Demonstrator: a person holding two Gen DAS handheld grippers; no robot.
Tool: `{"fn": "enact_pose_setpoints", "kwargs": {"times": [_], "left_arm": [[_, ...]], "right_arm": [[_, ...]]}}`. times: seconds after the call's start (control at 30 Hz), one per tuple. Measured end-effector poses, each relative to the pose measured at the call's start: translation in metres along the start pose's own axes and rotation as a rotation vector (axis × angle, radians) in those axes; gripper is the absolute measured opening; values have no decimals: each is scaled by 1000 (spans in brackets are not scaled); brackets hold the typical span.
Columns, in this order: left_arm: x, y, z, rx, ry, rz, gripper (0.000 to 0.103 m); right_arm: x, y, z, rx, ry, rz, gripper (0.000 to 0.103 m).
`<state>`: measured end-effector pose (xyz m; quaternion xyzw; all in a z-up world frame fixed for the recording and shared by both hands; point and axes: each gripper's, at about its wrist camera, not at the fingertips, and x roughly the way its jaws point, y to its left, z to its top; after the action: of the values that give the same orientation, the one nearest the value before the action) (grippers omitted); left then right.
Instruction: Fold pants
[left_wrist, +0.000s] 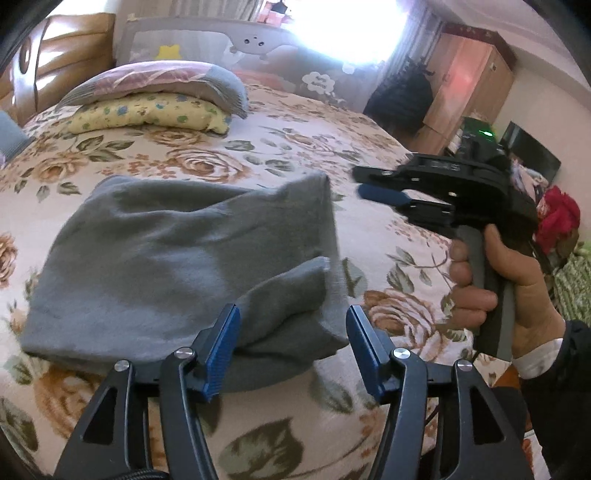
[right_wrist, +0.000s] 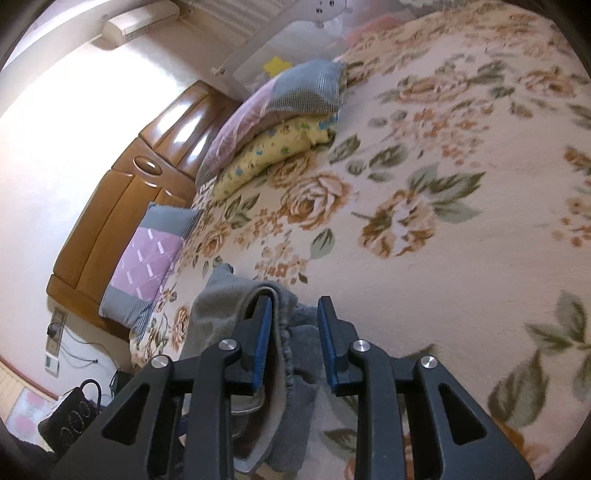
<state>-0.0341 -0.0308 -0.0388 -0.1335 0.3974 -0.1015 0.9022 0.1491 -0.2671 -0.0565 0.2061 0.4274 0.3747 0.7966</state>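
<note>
Grey pants (left_wrist: 177, 266) are lying folded in a bundle on a bed with a floral blanket (left_wrist: 369, 229), with two handheld grippers around them.

The pants are sitting near the bed's front edge, one corner sticking up on the right. The left gripper (left_wrist: 291, 347) is hovering at the bundle's near edge, its blue-padded fingers (left_wrist: 221, 350) spread apart with cloth lying between them but not pinched. The right gripper (right_wrist: 293, 343), held by the person's right hand (left_wrist: 506, 291), is also standing apart, with the gathered waistband (right_wrist: 286, 350) running between its fingers. Stacked pillows (left_wrist: 159, 96) are resting well beyond, by the wooden headboard (right_wrist: 122, 206).
</note>
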Motion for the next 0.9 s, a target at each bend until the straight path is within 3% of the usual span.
{"fn": "enact_pose_setpoints", "kwargs": {"times": [0.13, 0.2, 0.27, 0.5, 0.67, 0.9], "left_arm": [[-19, 28, 2, -58, -11, 20, 62], [-29, 46, 4, -93, -23, 34, 63], [-37, 62, 6, -120, -29, 52, 63], [-44, 121, 25, -196, -28, 138, 67], [-32, 148, 37, -190, 24, 176, 68], [-12, 162, 41, -157, 94, 202, 68]], "right_arm": [[-14, 28, -3, -33, -56, -8, 32], [-14, 46, -7, -57, -72, 6, 47], [-12, 67, -13, -96, -84, 18, 52], [29, 124, -30, -181, -6, 52, 52], [67, 122, -38, -173, 43, -64, 52], [70, 112, -71, -229, 103, -160, 52]]}}
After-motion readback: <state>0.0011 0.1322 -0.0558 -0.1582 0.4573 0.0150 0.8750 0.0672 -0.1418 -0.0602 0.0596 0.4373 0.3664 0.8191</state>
